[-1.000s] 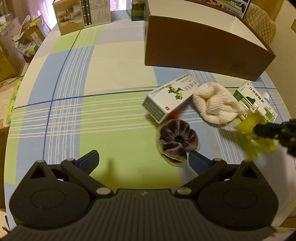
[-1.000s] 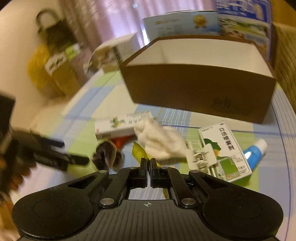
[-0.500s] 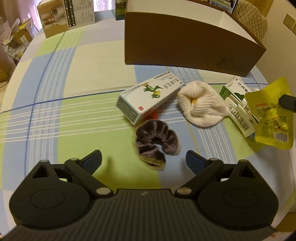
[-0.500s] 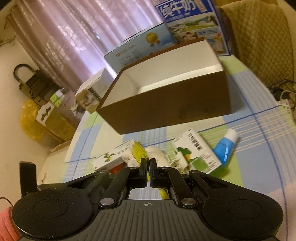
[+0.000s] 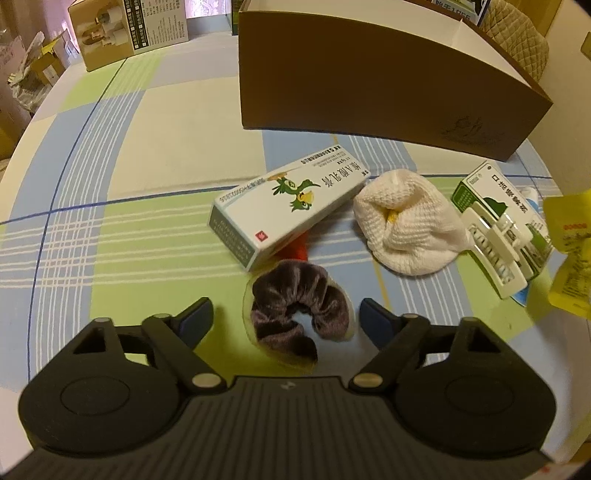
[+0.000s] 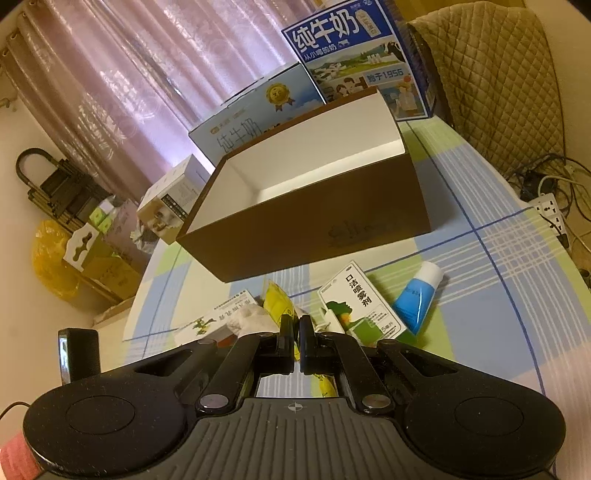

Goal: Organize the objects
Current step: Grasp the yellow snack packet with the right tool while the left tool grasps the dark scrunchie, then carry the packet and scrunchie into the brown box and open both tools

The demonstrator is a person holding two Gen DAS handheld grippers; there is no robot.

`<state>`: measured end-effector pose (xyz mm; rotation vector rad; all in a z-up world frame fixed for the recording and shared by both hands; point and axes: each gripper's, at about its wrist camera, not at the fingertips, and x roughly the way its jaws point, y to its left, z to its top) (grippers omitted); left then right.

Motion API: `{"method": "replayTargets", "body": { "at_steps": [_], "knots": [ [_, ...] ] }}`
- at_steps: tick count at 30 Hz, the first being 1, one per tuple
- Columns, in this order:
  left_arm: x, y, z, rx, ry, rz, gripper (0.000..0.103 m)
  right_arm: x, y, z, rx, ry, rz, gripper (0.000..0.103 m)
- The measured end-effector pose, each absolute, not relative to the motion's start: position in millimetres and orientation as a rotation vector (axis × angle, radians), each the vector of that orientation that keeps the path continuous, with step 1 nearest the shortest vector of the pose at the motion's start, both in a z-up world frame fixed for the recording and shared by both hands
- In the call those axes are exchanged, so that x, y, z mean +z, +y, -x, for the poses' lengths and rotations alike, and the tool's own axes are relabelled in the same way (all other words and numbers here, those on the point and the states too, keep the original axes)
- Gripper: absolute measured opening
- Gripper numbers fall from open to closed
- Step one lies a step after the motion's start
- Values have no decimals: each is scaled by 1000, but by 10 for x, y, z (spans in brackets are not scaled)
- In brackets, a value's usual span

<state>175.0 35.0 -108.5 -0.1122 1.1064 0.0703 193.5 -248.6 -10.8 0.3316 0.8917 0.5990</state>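
My left gripper is open, its fingers on either side of a brown velvet scrunchie on the checked tablecloth. My right gripper is shut on a yellow packet and holds it above the table; the packet also shows at the right edge of the left wrist view. An open brown cardboard box with a white inside stands behind the objects; it also shows in the left wrist view. Beyond the scrunchie lie a long white medicine box and a white knitted cloth.
A green-and-white spray box with a white hair clip on it and a blue tube lie at the right. Milk cartons stand behind the brown box. A tan carton stands at the far left.
My right gripper has lifted the yellow packet off the table and tilted up towards the brown box. My left gripper has moved forward, bringing its open fingers around the scrunchie.
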Motion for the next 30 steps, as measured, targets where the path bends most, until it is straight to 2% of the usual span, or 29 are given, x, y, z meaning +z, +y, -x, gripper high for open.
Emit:
{"method": "replayTargets", "body": {
  "at_steps": [2, 5, 9, 19, 30],
  "knots": [
    [-1102, 350, -1763, 69, 1111, 109, 64, -108, -2489, -1937, 599, 892, -331, 0],
    [-1098, 356, -1738, 56, 1113, 113, 39, -108, -2490, -1937, 600, 892, -332, 0],
    [-1048, 352, -1665, 41, 1096, 87, 28, -102, -2511, -1950, 598, 891, -336, 0],
    [-698, 391, -1417, -1, 1034, 93, 25, -40, -2508, -2003, 606, 876, -359, 0],
    [-159, 470, -1619, 2, 889, 100, 25, 192, -2485, -2253, 625, 805, -364, 0]
  ]
}}
